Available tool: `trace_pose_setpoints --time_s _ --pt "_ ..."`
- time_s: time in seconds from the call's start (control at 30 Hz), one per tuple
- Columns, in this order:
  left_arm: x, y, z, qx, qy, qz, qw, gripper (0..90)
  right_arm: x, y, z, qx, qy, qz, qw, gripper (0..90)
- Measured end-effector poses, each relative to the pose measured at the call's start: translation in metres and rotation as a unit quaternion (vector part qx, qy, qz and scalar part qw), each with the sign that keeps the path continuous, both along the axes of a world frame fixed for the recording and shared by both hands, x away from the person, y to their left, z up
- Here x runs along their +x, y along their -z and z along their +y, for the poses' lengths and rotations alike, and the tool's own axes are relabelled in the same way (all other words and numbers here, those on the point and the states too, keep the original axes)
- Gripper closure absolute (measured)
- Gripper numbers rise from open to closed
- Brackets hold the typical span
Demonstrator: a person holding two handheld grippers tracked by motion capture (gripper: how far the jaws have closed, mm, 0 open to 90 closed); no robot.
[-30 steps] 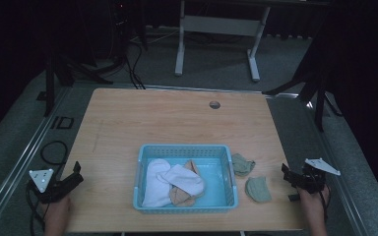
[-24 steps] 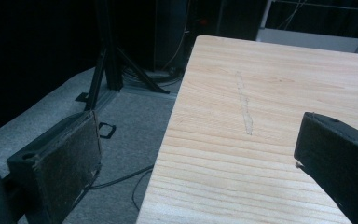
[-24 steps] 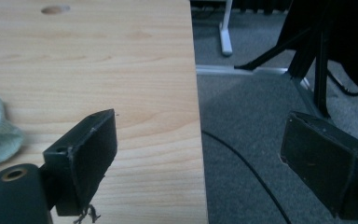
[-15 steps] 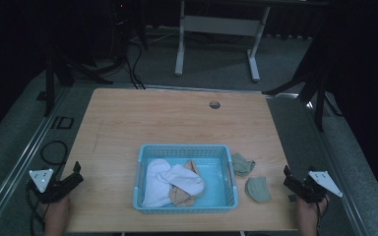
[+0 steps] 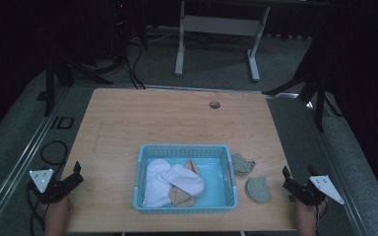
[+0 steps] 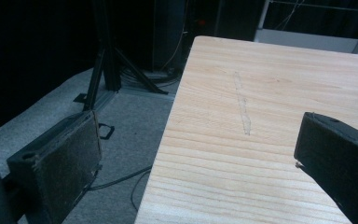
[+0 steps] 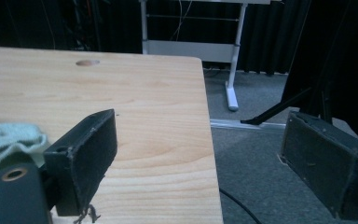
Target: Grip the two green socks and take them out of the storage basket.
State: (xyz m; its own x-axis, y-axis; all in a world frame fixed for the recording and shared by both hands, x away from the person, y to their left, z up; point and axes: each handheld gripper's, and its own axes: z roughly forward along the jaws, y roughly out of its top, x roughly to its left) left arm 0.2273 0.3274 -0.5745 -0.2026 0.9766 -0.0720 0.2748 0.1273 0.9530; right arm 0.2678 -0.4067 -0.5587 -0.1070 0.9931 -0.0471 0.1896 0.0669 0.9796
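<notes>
Fingers of both grippers stood apart and held nothing. I kept the left gripper (image 5: 74,176) at the left edge of the bench (image 5: 177,123), its fingers (image 6: 58,161) straddling that edge in the left gripper view. The right gripper (image 5: 295,183) hovered at the right edge, one finger over the wood and the other over the grey floor (image 7: 270,154) in the right gripper view.

Two grey-green socks (image 5: 258,189) lay on the bench between the right gripper and a blue basket (image 5: 184,150); the nearer one was just beside the basket's right wall, and the second (image 5: 242,164) lay touching or nearly touching that wall farther back. Inside the basket lay white socks (image 5: 170,179) with a tan one (image 5: 182,196) partly beneath them.

I judged the nearer grey-green sock light, limp and easily bunched, neither fragile nor slippery. A pinch across its raised middle fold looked best to me, since the fingers, pressed flat to the bench, could slide over thin cloth. It would droop once lifted.
</notes>
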Motion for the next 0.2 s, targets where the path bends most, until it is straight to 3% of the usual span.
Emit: trace_pose_setpoints --time_s 0.2 --pt "0.0001 0.0000 0.0000 0.000 0.000 0.000 1.0000 0.7 0.0025 0.0009 -0.0017 0.001 0.006 0.011 0.9999 10.5"
